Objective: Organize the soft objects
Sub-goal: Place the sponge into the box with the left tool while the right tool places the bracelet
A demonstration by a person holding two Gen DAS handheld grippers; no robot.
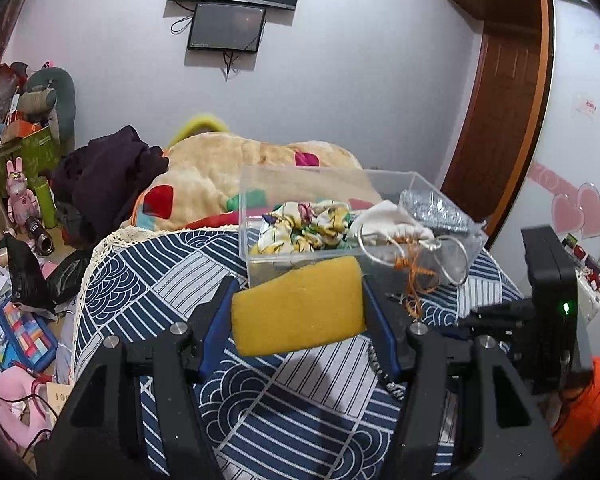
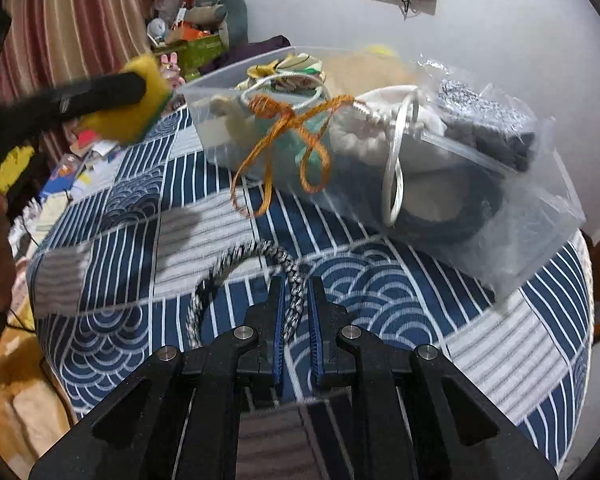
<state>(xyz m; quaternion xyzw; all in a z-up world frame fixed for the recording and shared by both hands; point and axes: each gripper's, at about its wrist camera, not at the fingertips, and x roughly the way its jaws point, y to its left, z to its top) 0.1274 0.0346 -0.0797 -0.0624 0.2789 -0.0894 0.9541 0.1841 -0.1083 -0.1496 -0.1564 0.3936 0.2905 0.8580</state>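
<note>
My left gripper (image 1: 298, 314) is shut on a yellow sponge (image 1: 298, 312) and holds it above the patterned cloth, just in front of a clear plastic box (image 1: 256, 216). The sponge also shows in the right wrist view (image 2: 136, 96) at upper left. The box holds a floral scrunchie (image 1: 304, 224), a white drawstring pouch (image 1: 388, 220) and a grey glittery item in a bag (image 1: 436, 208). An orange cord (image 2: 288, 136) and a silver cord (image 2: 396, 168) hang over its side. My right gripper (image 2: 296, 292) is shut on a black-and-white braided rope (image 2: 228, 268) that loops over the cloth.
The box stands on a blue-and-white patterned cloth (image 1: 292, 408) over a small table. A beige blanket (image 1: 228, 168) and dark clothes (image 1: 108, 176) lie behind. Clutter, toys and boxes (image 1: 20, 208) cover the floor at left. A wooden door (image 1: 500, 120) is at right.
</note>
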